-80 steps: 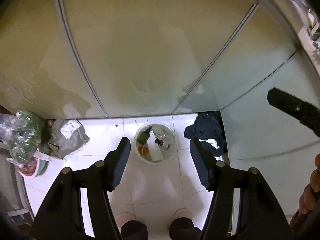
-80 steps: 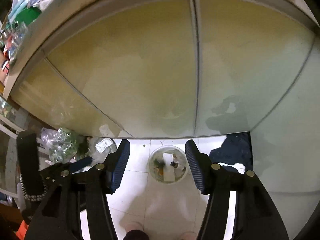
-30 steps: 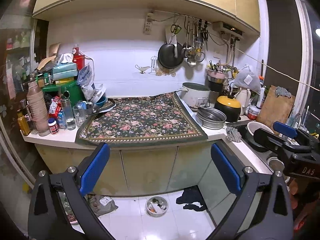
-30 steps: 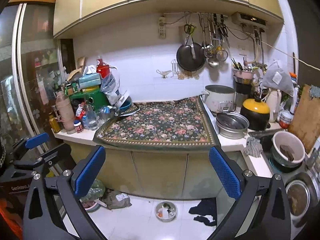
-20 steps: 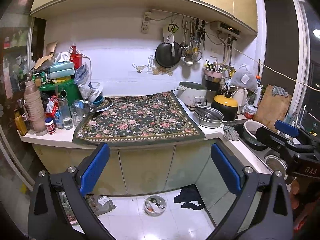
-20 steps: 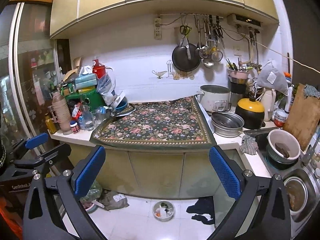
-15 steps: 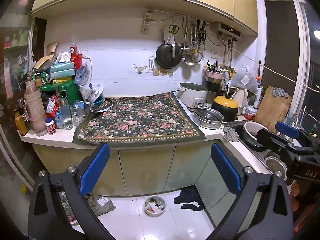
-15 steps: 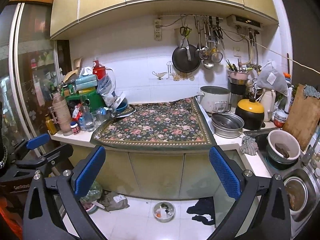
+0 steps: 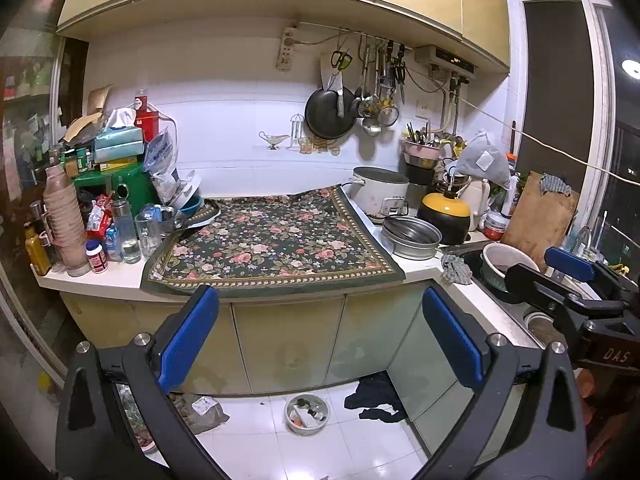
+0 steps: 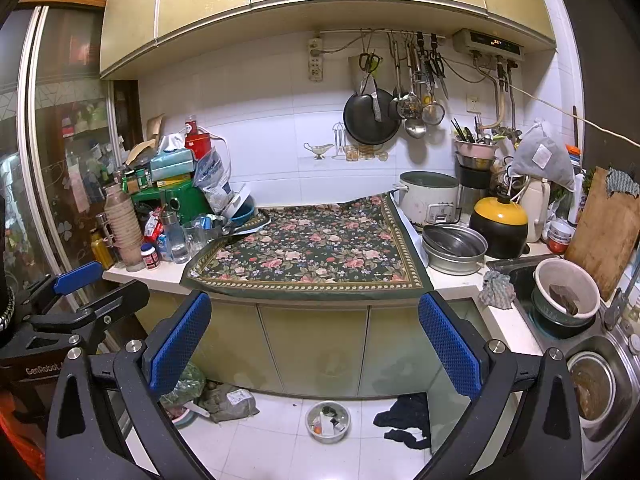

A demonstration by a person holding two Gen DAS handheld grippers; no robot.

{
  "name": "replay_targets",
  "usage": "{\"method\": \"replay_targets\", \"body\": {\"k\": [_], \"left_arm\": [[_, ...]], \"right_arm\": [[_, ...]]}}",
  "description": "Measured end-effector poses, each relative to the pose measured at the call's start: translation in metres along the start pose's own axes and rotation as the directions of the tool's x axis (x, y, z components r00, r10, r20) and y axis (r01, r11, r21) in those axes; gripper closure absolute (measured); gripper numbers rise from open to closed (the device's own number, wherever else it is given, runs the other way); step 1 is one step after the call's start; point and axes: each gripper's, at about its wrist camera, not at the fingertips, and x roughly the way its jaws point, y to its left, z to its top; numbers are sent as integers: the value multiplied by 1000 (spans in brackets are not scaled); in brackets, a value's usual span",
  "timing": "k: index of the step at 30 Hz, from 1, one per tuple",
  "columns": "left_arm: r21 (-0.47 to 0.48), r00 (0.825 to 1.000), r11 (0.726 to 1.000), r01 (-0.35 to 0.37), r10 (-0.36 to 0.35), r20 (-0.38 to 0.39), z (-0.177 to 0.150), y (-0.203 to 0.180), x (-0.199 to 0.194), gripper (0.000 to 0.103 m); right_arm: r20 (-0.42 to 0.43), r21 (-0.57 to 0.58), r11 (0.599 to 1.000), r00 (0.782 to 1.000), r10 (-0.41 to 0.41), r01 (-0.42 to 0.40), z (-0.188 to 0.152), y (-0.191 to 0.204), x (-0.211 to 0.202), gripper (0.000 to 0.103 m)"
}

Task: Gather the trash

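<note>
A round bin holding bottles and scraps stands on the white floor tiles below the counter; it also shows in the right wrist view. My left gripper is open and empty, held high and facing the counter. My right gripper is open and empty too, at about the same height. Each gripper shows at the edge of the other's view. A floral cloth covers the counter's middle; nothing lies on it.
Bottles, cups and boxes crowd the counter's left end. A rice cooker, metal bowl, yellow-lidded pot and sink are at the right. On the floor lie a dark cloth and plastic bags.
Both grippers rose from looking down at the bin to facing the counter, and their jaws opened wide. In the last second both views only drifted slightly.
</note>
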Motion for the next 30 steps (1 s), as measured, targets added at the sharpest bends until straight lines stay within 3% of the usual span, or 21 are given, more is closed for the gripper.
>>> {"method": "replay_targets", "body": {"k": [30], "left_arm": [[-22, 1000, 1000, -9, 8, -14, 2, -7, 16, 1]], "right_arm": [[-27, 16, 1000, 999, 17, -16, 2, 1, 10, 0]]}}
